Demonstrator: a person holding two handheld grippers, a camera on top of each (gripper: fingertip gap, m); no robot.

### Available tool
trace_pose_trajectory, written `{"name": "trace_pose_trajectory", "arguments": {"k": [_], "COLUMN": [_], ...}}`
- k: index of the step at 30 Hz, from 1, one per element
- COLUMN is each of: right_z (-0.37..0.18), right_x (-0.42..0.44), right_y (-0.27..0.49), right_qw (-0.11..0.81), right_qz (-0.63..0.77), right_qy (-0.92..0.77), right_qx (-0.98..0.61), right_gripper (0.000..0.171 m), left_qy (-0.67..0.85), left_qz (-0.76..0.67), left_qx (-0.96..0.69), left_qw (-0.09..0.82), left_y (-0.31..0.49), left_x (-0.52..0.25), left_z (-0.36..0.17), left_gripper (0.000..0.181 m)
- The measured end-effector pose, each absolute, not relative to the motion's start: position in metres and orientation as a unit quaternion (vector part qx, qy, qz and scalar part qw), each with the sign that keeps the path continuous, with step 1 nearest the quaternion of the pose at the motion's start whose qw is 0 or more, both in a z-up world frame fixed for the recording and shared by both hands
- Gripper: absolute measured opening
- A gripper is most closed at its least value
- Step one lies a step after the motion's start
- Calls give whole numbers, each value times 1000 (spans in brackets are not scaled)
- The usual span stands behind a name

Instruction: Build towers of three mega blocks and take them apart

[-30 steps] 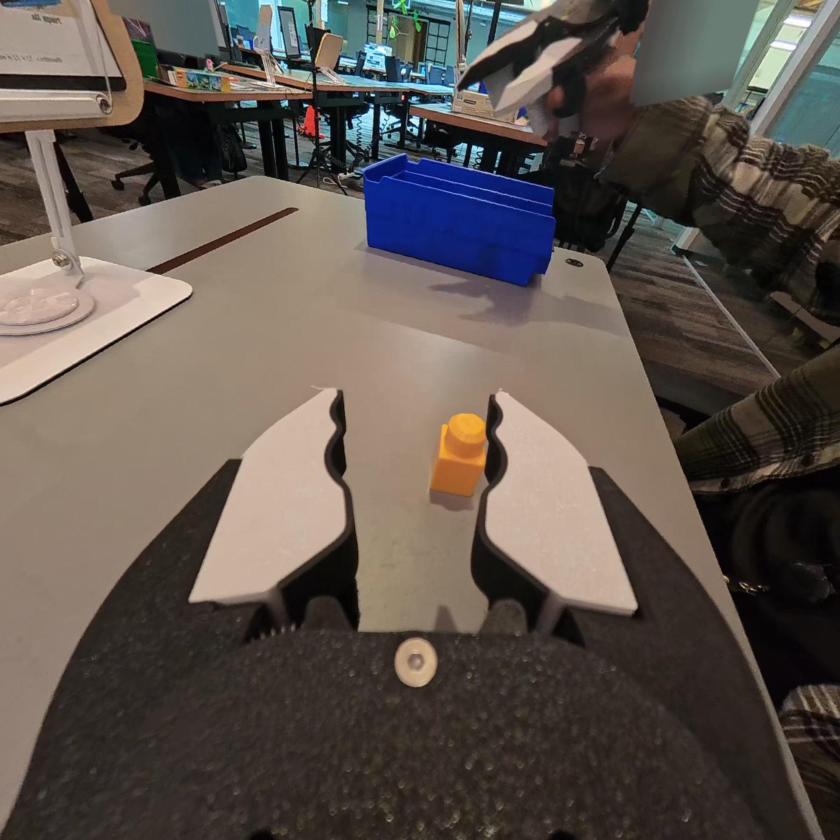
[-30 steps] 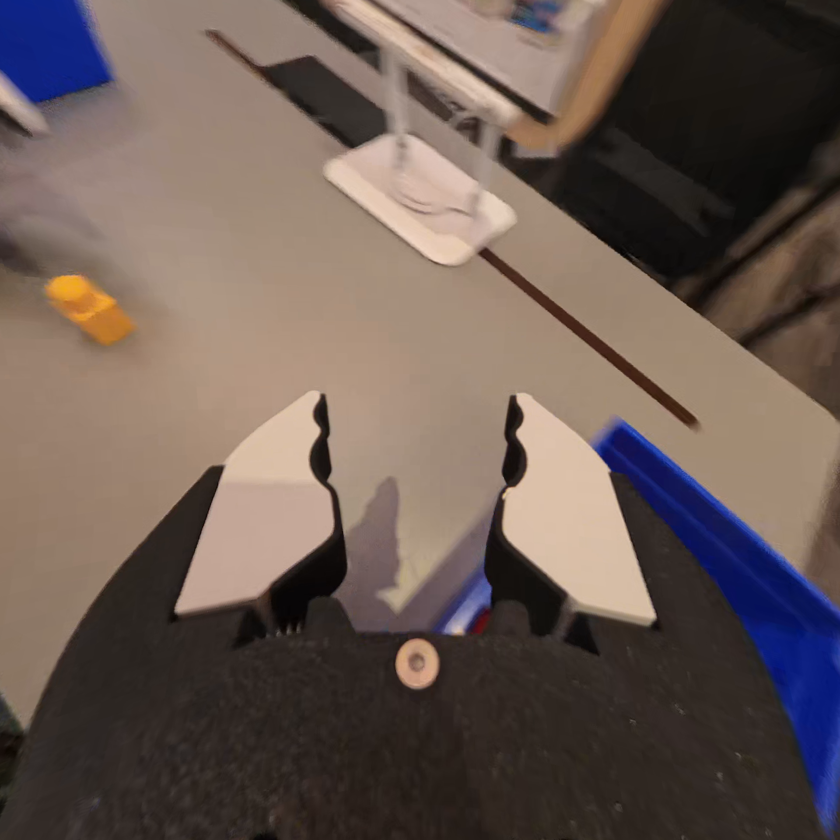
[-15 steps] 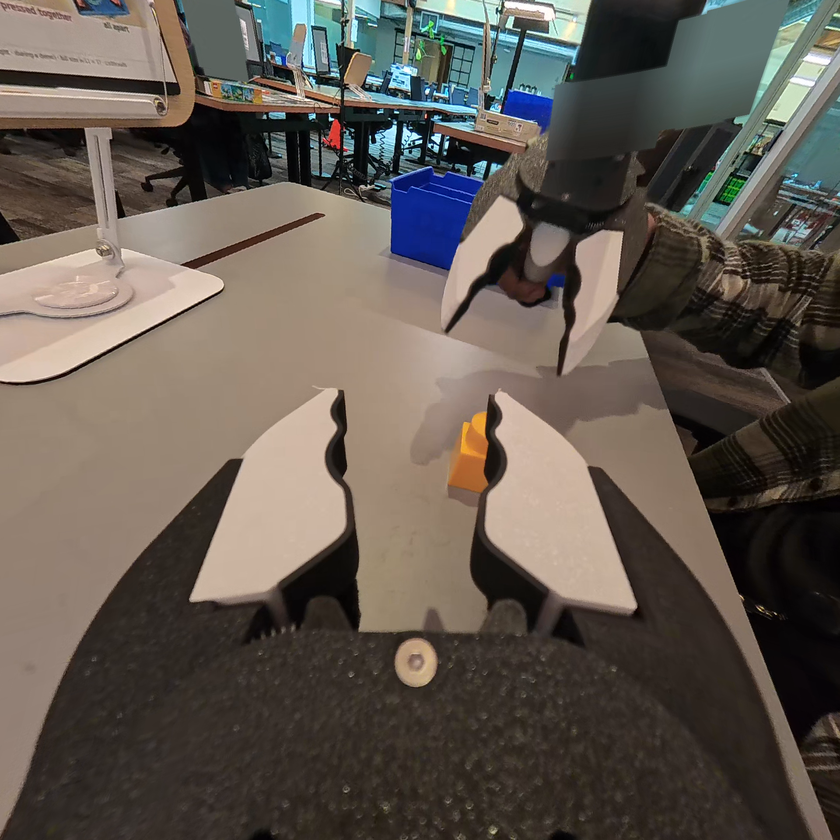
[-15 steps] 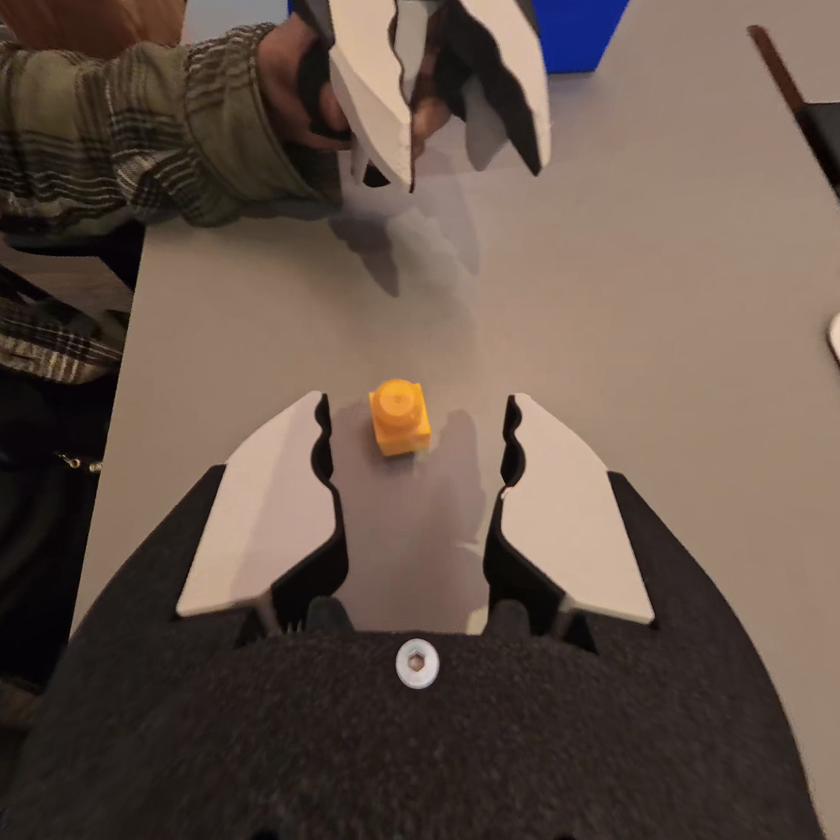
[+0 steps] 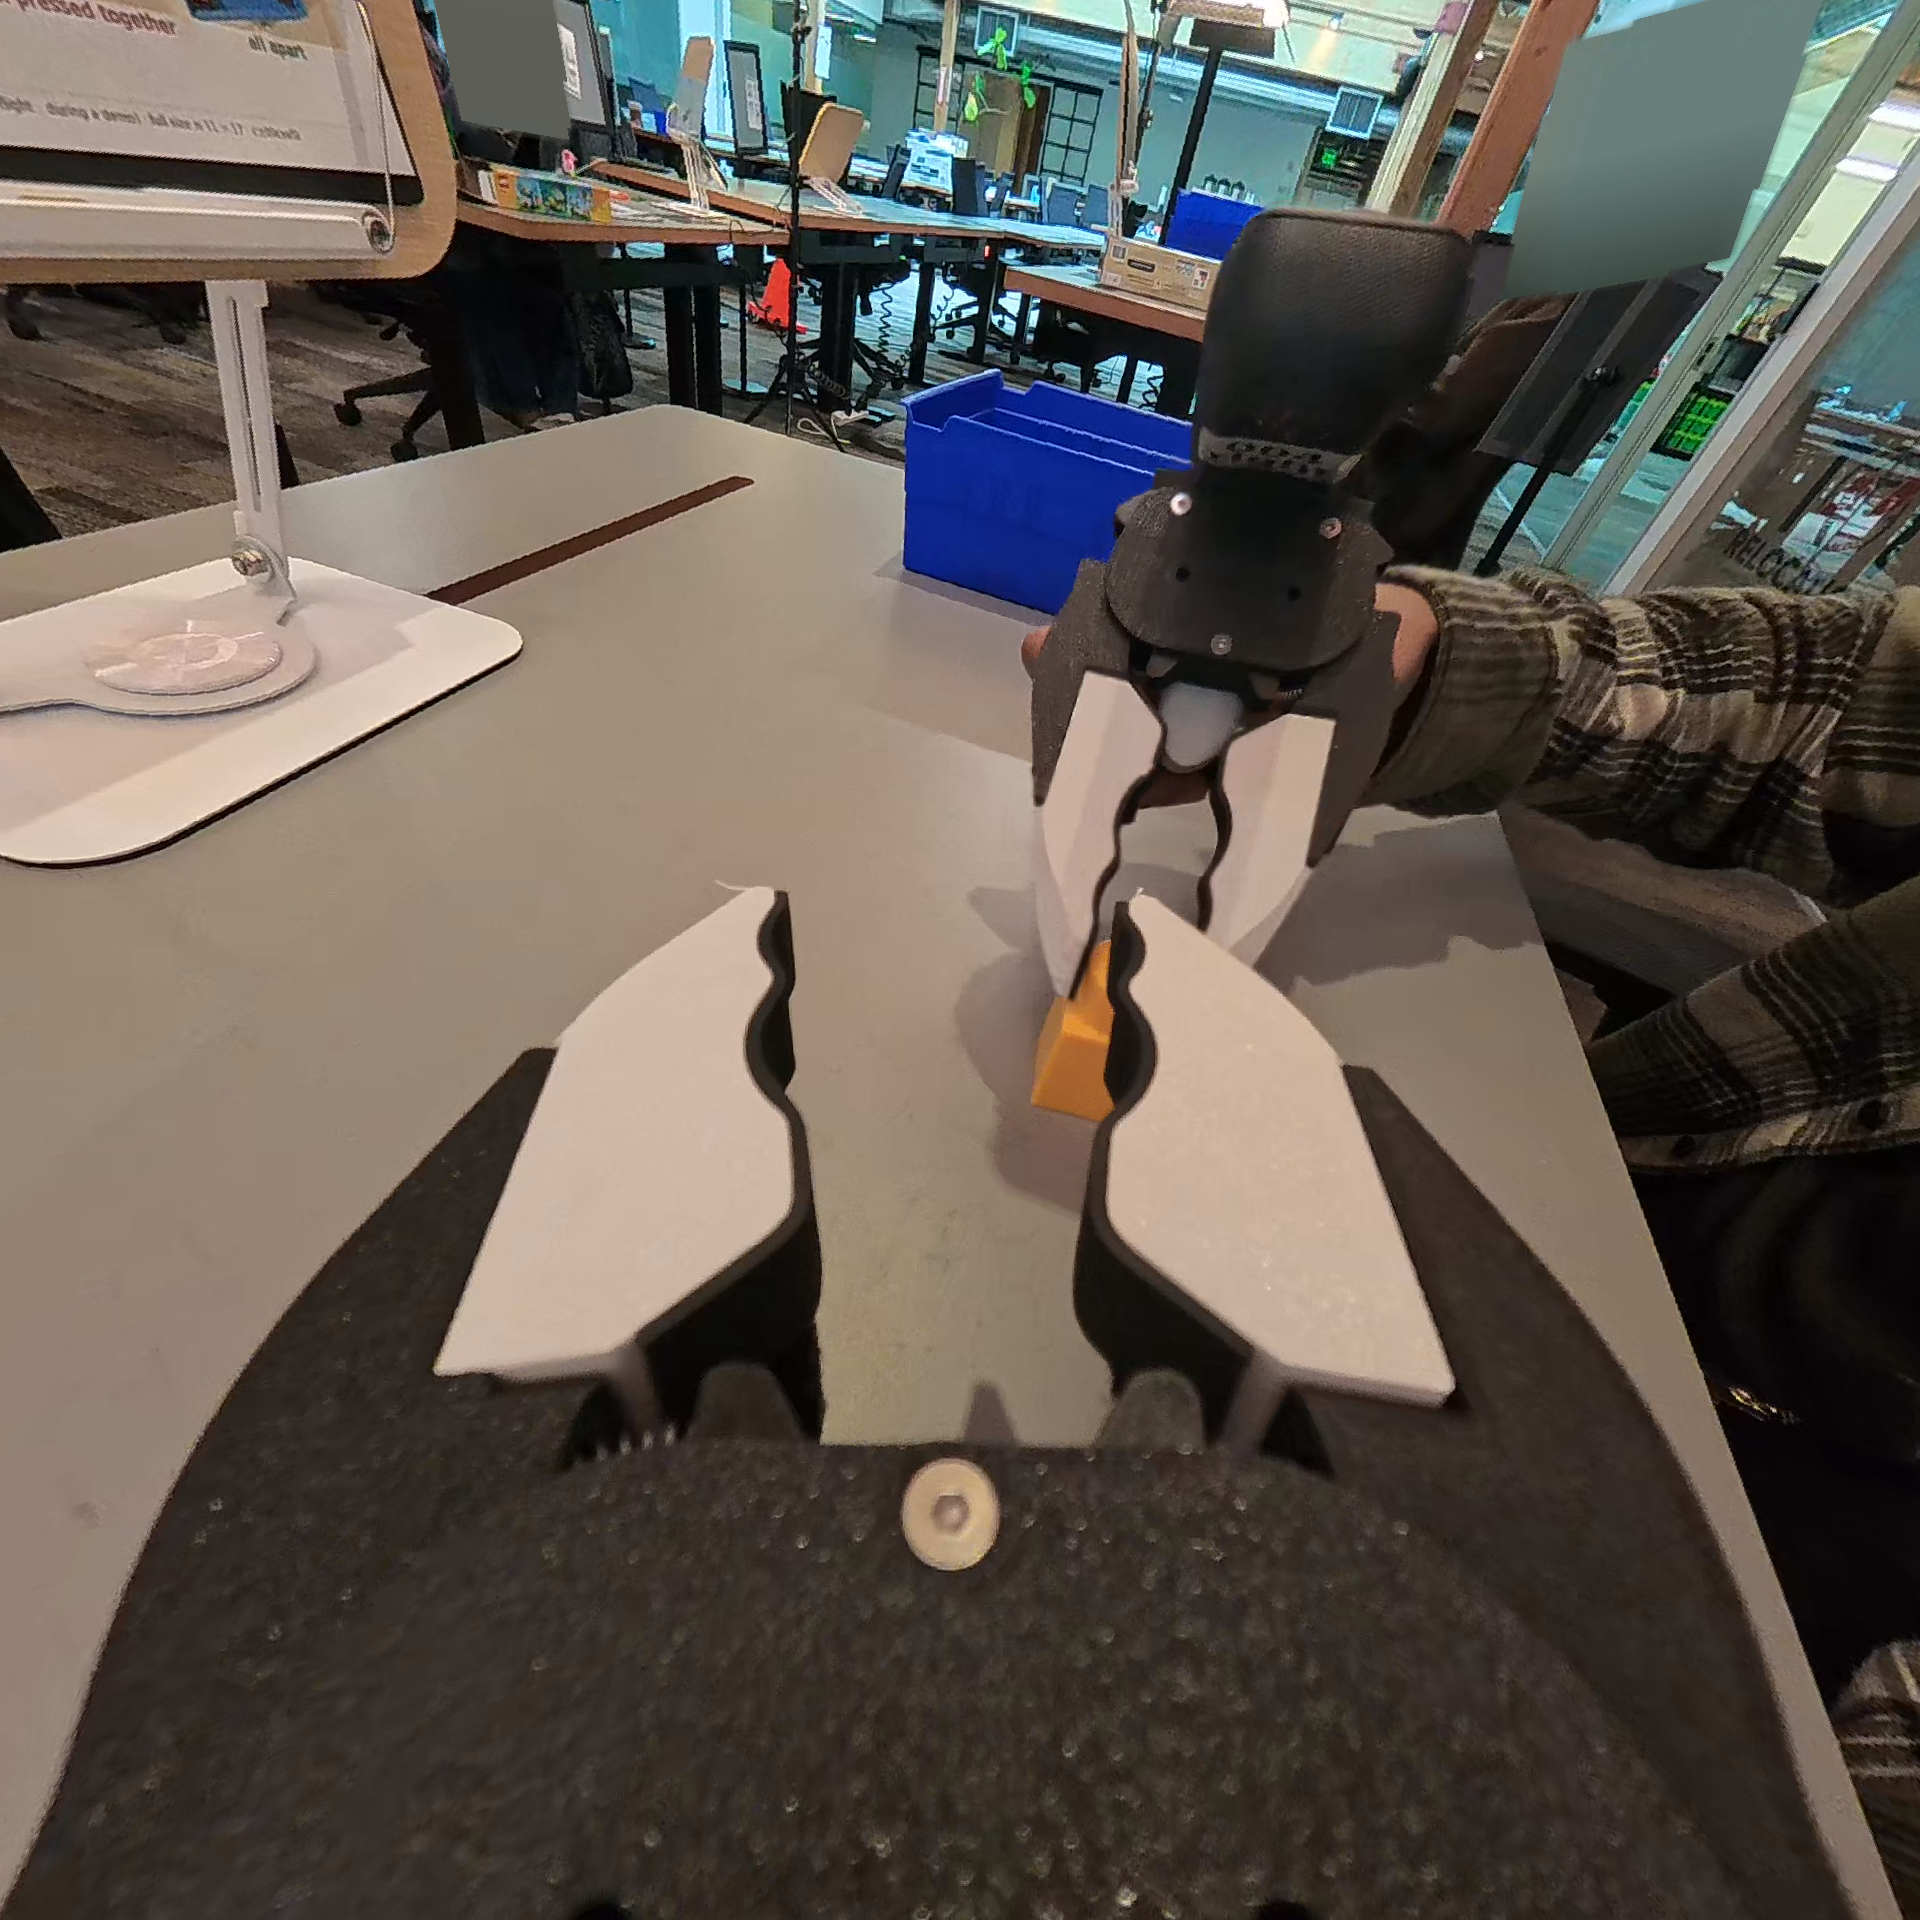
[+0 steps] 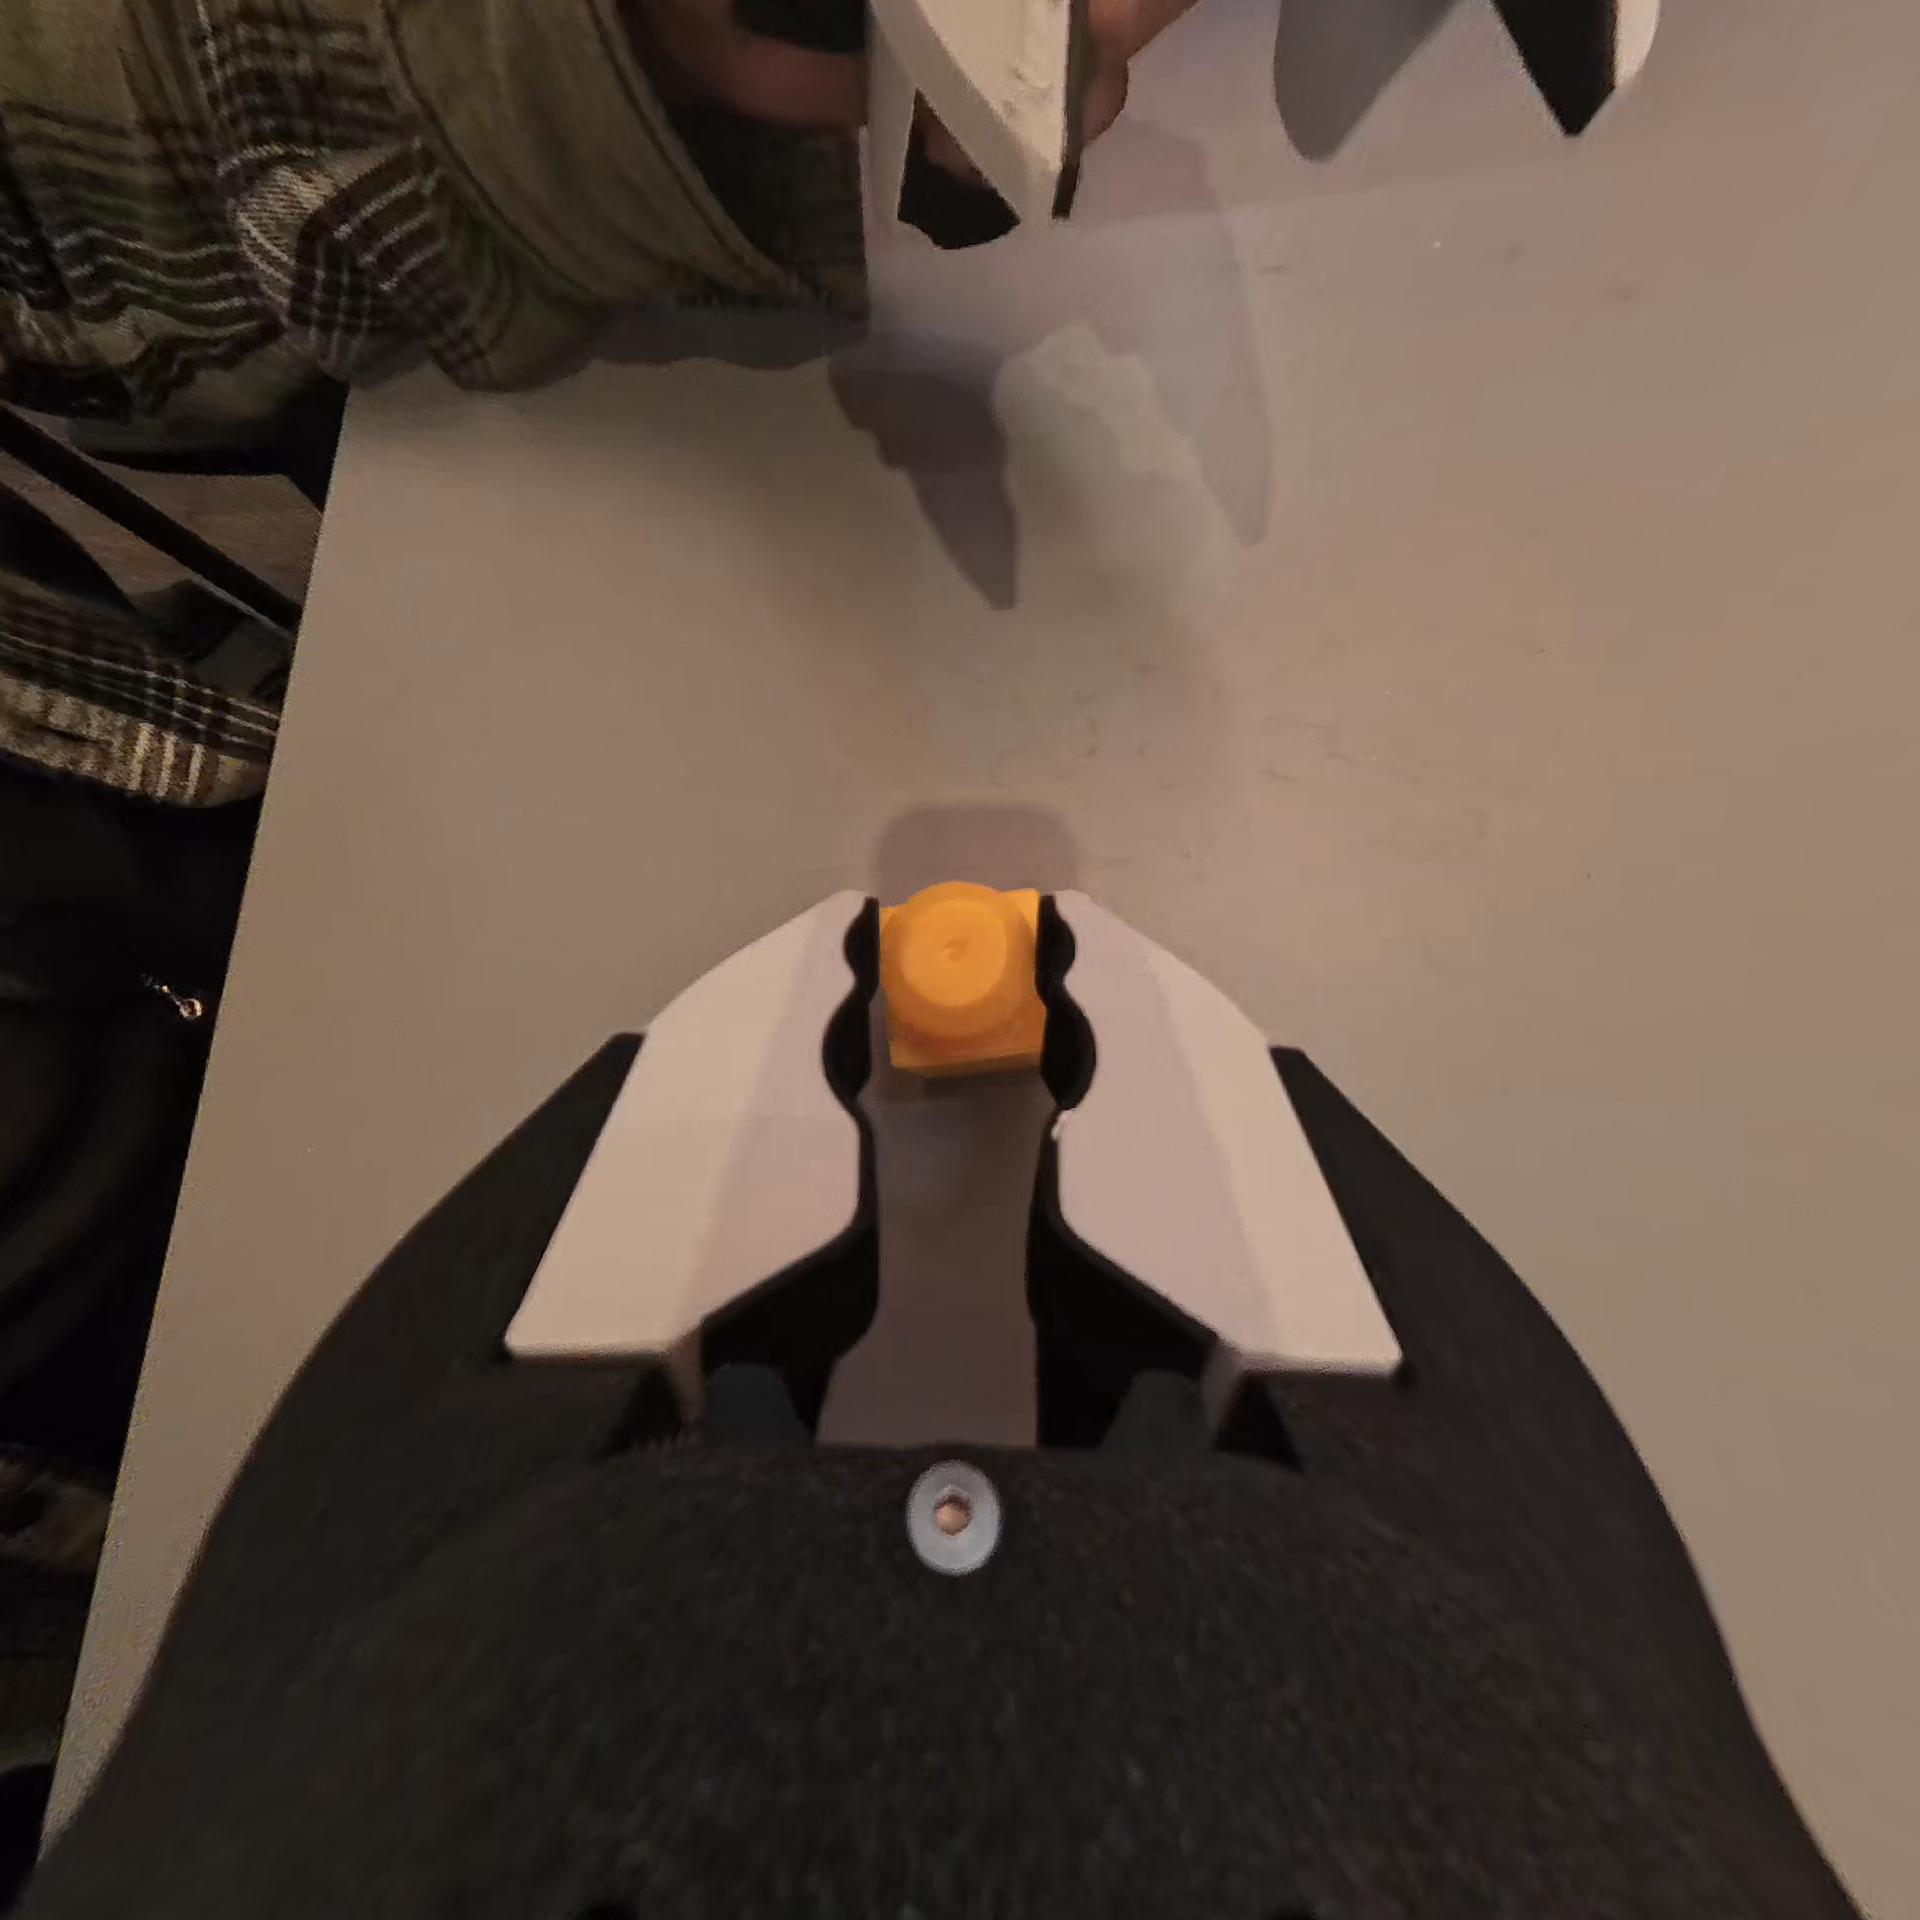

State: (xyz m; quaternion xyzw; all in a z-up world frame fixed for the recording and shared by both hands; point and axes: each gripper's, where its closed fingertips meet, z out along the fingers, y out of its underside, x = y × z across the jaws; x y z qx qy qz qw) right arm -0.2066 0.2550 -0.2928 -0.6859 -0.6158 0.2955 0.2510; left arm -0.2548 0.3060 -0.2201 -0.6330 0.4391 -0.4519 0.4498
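Small orange plastic mega block stands upright on the grey tabletop, pinched at its flat sides by the right claw. Left claw, at 12 o'clock beyond it, is held wide, empty. Block is judged light, rigid, slightly slick.

Printed writing shows on a paper sheet in a wood-edged sign holder at the upper left of the left wrist view, on a white stand on the counter. There are several lines, the larger ones dark and bold. Further back, left of centre at the top, a long colourful box on a desk carries small print too fine to read. A cardboard box at upper centre right bears a printed label. White lettering runs along the glass wall at the right edge, beside a green lit display. The right wrist view shows no writing.
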Motion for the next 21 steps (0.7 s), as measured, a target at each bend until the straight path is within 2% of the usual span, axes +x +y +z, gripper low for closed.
{"name": "trace_pose_trajectory", "arguments": {"k": [6, 11, 15, 21], "right_z": [-286, -240, -194, -143], "right_x": [-206, -181, -118, 25], "right_y": [254, 269, 288, 304], "right_qw": [263, 328, 390, 452], "right_qz": [298, 281, 224, 133], "right_qy": [-613, -573, -519, -386], "right_qx": [-683, -696, -727, -793], "right_gripper": [28, 28, 28, 28], "left_qy": [438, 437, 440, 444], "left_qz": [-452, -452, -452, -452], "left_qx": [-634, -633, -631, -627], "left_qw": [450, 451, 452, 454], "left_y": [306, 306, 304, 302], "left_x": [-255, -255, -254, -253], "left_z": [-220, -219, -217, -215], "left_gripper": [57, 57, 57, 57]}}
